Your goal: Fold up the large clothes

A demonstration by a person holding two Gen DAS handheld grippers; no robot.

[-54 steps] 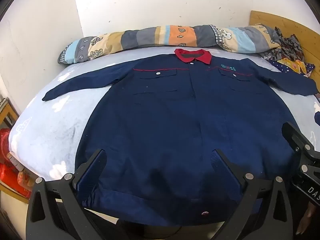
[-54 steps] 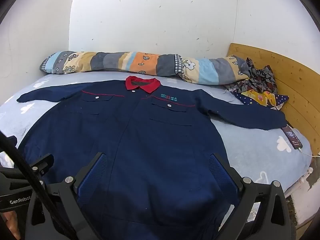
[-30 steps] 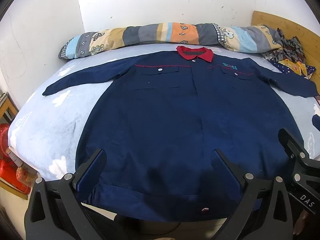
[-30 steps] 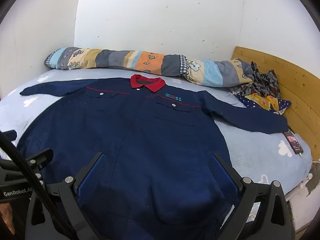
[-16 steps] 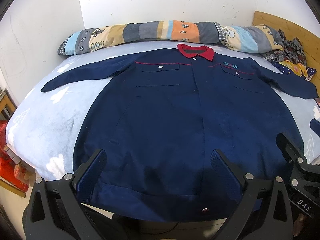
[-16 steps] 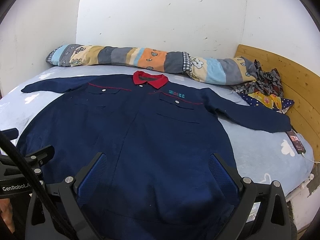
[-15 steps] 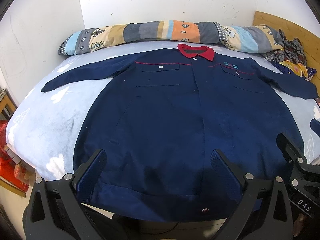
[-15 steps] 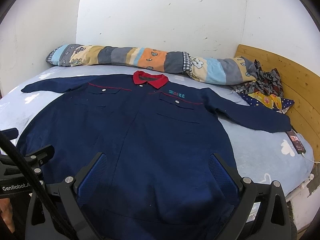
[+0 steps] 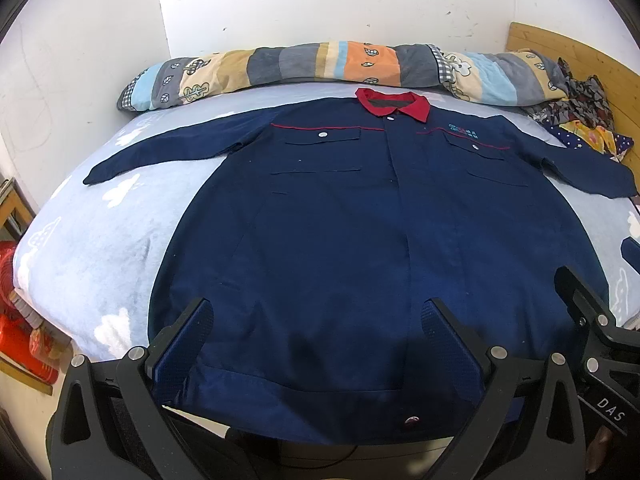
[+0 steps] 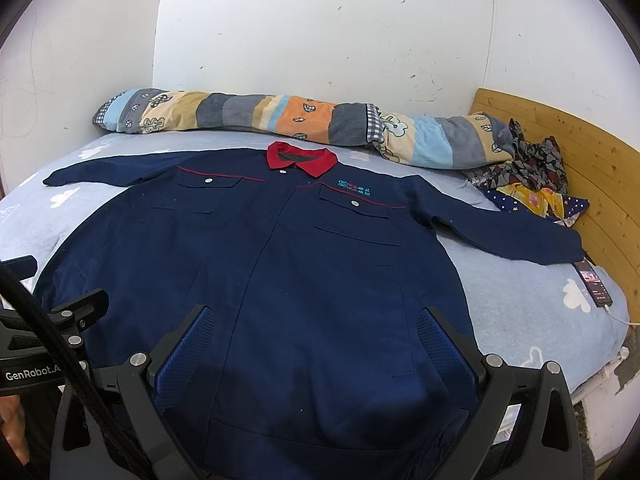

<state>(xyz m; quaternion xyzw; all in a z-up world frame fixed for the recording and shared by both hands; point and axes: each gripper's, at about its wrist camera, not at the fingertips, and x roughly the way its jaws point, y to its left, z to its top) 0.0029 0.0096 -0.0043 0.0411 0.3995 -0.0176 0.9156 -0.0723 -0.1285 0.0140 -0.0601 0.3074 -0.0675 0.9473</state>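
1. Evidently the navy jacket (image 9: pixel 340 248) lies face-up and spread flat on the bed (image 9: pixel 100 240) ahead of both grippers, sleeves out, ready for folding.
2. The left gripper (image 9: pixel 316 344) hangs wide open above the hem, holding nothing.
3. The right gripper (image 10: pixel 312 344), equally wide, grasps nothing.
4. Beyond the collar lies a rolled quilt (image 10: pixel 280 120).

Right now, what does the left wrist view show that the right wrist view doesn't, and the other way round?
Only the left wrist view shows the red things beside the bed's left edge and the snap on the jacket's hem. Only the right wrist view shows the phone with its white cable, lying by the sleeve end near the wooden headboard. Both show the navy jacket spread flat, front up, sleeves out, its red collar toward the rolled striped quilt, with both grippers open above the hem.
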